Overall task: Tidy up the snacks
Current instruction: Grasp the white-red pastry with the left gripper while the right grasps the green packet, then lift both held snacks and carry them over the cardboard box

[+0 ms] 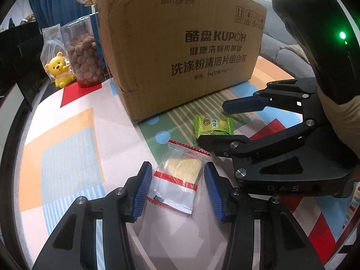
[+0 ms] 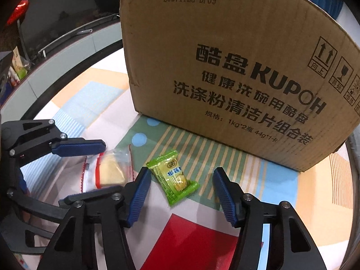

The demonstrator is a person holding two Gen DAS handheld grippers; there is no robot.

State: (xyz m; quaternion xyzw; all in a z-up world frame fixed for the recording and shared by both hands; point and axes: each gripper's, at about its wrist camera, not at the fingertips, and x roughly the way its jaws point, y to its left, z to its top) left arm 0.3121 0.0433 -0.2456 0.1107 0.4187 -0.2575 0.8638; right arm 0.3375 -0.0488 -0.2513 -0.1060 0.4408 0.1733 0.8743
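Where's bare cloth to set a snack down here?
Free: the orange-striped patch left of the left claw, between the cardboard box and table edge. Crowded: in front of the box, where the clear-wrapped snack, green snack and right claw sit.

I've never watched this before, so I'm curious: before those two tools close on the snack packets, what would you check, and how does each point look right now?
1. Left tool open: ok.
2. Clear red-trimmed packet lying between its fingers: ok.
3. Right tool open: ok.
4. Green packet between its fingers: ok, though nearer the left finger than the right.
5. The two tools apart from each other: not ok, their fingers crowd close and overlap in the right wrist view.
6. Room inside the cardboard box for the snacks: cannot tell, only its outer wall shows.
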